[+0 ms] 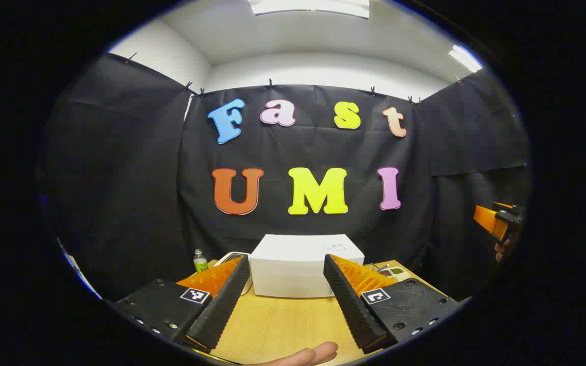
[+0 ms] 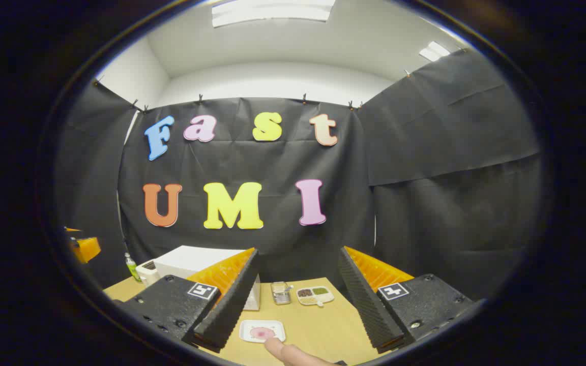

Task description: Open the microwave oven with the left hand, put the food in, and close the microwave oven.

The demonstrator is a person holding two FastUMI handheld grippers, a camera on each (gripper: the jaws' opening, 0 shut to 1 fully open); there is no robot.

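Left hand-held gripper (image 1: 285, 267) up off the bench (image 1: 283, 325), fingers spread wide, nothing between them, aimed straight at the white microwave oven (image 1: 305, 269) standing at the far side of the bench against the booth wall; door looks closed from this angle (front face not readable, so cannot say more). A fingertip (image 1: 313, 354) of the holding hand shows at the bottom edge of the left gripper view. Left of the oven: a small green bottle (image 1: 200, 261) and a white appliance (image 1: 232, 255) partly hidden behind the left finger. Right of the oven: a small tray with compartments (image 1: 397, 273), contents too small to tell. Far right edge of the same view: the other gripper (image 1: 499, 221) held up in the air, with a bit of hand under it. Right hand-held gripper (image 2: 298, 277) also wide, holding nothing, above the near part of the bench (image 2: 323, 330). Food (image 2: 262, 333), a pinkish piece on a small white plate (image 2: 276, 325), sits on the bench just beside its left finger, well apart from the oven. Farther back: a metal rack-like item (image 2: 282, 293) next to a divided dish (image 2: 314, 295) with dark and green fillings. Oven (image 2: 191, 262) is at left in the right gripper view, partly behind the finger.
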